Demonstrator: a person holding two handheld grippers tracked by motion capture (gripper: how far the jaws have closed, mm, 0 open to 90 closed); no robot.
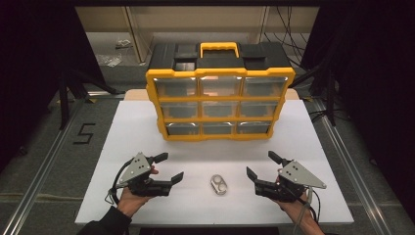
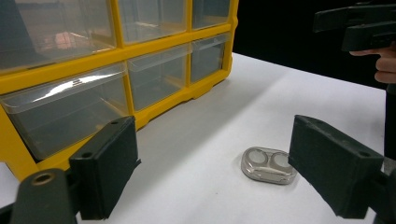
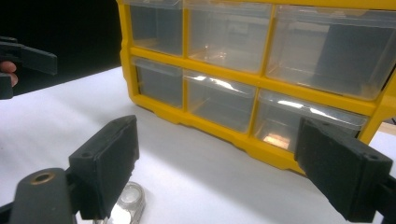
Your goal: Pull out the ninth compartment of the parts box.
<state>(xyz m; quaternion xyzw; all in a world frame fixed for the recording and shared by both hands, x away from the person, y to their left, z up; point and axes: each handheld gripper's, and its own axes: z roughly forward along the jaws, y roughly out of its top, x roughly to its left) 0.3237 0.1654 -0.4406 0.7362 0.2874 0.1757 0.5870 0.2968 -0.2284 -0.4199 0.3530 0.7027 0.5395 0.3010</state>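
Observation:
A small clear two-cup case (image 1: 218, 185) lies flat on the white table (image 1: 147, 127), between my two grippers; it shows as a case (image 2: 269, 165) between the left jaws and a case (image 3: 127, 205) behind the left jaw in the right gripper view. A yellow-and-black drawer organizer (image 1: 220, 98) stands behind it with all its clear drawers shut. My left gripper (image 1: 169, 167) is open, left of the case. My right gripper (image 1: 261, 164) is open too, right of the case. Neither touches anything.
The organizer (image 2: 116, 60) has three rows of clear drawers and a yellow carry handle (image 1: 219, 47) on top. Grey floor, metal rails and dark stands surround the table. A "5" mark (image 1: 84, 133) lies on the floor at left.

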